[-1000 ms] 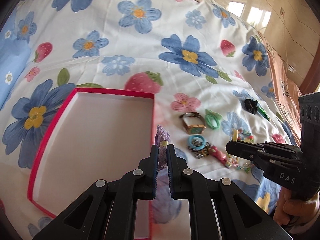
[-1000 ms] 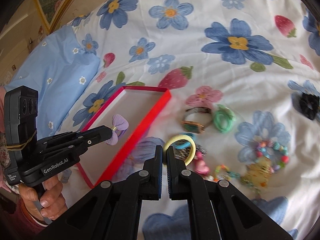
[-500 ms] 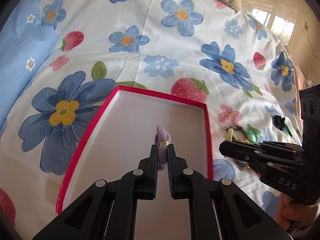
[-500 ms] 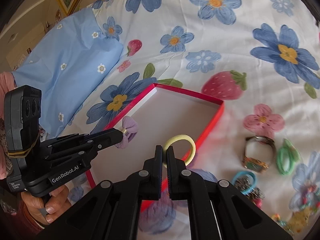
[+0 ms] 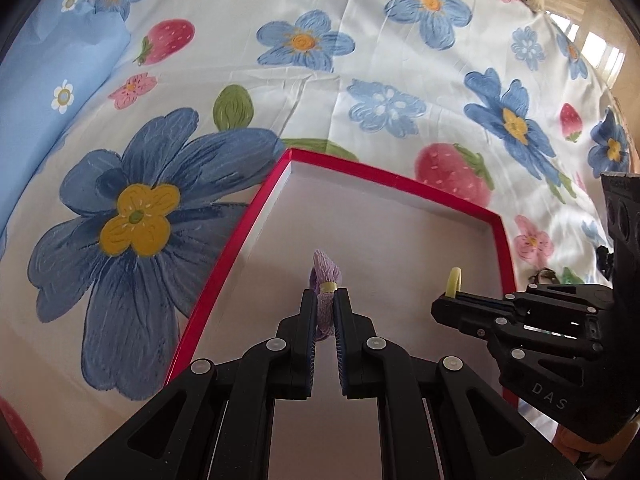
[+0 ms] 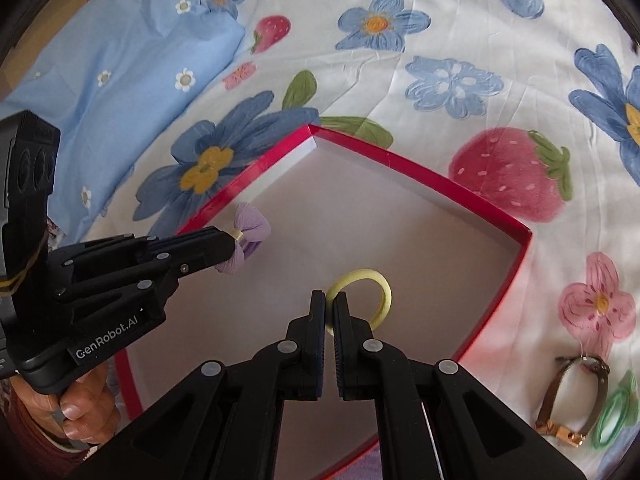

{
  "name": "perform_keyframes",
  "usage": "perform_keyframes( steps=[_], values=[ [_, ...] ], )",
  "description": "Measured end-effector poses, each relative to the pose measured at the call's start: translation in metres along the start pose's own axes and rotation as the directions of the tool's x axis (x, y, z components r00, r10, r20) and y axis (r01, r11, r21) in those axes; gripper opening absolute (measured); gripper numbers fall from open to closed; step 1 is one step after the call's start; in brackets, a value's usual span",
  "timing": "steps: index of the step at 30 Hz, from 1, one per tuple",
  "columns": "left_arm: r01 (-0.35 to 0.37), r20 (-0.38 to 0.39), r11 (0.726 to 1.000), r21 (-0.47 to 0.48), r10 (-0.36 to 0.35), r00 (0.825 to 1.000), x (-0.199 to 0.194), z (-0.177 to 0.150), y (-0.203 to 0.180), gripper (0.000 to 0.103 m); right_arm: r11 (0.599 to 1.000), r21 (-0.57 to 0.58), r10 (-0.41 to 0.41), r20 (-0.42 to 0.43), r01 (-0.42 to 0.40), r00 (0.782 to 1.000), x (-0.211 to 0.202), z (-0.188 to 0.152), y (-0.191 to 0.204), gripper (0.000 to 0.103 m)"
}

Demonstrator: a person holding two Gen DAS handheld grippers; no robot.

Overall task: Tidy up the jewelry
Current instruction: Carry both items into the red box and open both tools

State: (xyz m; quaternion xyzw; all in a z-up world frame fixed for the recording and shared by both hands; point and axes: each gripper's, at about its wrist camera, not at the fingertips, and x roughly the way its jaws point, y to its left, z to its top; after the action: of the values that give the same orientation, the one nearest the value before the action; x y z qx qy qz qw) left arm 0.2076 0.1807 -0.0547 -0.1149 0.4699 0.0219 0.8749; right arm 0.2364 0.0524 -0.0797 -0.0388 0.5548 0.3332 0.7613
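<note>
Left wrist view: the left gripper (image 5: 325,312) has its fingers pinched nearly together on a purple bow (image 5: 326,280), held over the near left part of the red box (image 5: 400,178), which lies on the flower-print bed (image 5: 360,40). To its right the right gripper (image 5: 450,300) carries a yellow hair ring (image 5: 454,282) over the same white floor. To do this well, lower each piece close to the box floor before letting go, and keep the two well apart so they do not tangle.

Right wrist view: the right gripper's fingers (image 6: 318,320) are clamped tight on the ring's near edge, the loop hanging over the box middle. Both grippers tilt steeply down; a hand (image 6: 84,404) grips the left one's handle. A watch (image 6: 576,396) and what is probably a green clip (image 6: 616,416) wait on the bed, outside the box's right side.
</note>
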Motion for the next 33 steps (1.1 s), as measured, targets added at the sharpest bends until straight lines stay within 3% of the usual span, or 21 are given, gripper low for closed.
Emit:
perform_keyframes(
  steps=[3, 10, 13, 17, 23, 27, 33],
  values=[
    [0.001, -0.014, 1.000, -0.002, -0.001, 1.000, 0.010, 0.001, 0.001, 0.008, 1.000, -0.010, 0.005, -0.013, -0.005, 1.000, 0.006, 0.001, 0.001, 0.008],
    [-0.001, -0.043, 1.000, -0.015, 0.000, 0.999, 0.023, 0.003, 0.005, 0.012, 1.000, -0.004, 0.014, -0.032, -0.014, 0.999, 0.016, 0.001, -0.001, 0.009],
    [-0.012, -0.035, 1.000, -0.019, 0.011, 0.999, 0.021, 0.003, 0.005, 0.022, 1.000, 0.005, 0.024, -0.020, -0.024, 0.999, 0.013, 0.000, -0.003, 0.010],
    [-0.028, -0.020, 1.000, -0.009, 0.028, 0.999, 0.013, -0.001, 0.001, 0.028, 0.999, 0.016, 0.037, 0.005, -0.038, 0.999, 0.003, 0.000, -0.004, 0.017],
    [-0.029, 0.005, 0.999, -0.023, 0.029, 1.000, -0.010, -0.009, -0.001, 0.045, 0.999, 0.034, 0.036, 0.057, -0.038, 0.998, -0.023, -0.006, -0.005, 0.018],
    [-0.017, 0.041, 0.999, -0.039, 0.018, 0.999, -0.033, -0.018, -0.004, 0.054, 0.997, 0.064, 0.031, 0.099, -0.038, 0.995, -0.045, -0.014, -0.011, 0.029],
    [0.016, 0.067, 0.999, -0.044, -0.013, 0.998, -0.060, -0.031, -0.015, 0.058, 0.992, 0.128, 0.002, 0.151, -0.021, 0.988, -0.080, -0.034, -0.030, 0.031]
  ],
)
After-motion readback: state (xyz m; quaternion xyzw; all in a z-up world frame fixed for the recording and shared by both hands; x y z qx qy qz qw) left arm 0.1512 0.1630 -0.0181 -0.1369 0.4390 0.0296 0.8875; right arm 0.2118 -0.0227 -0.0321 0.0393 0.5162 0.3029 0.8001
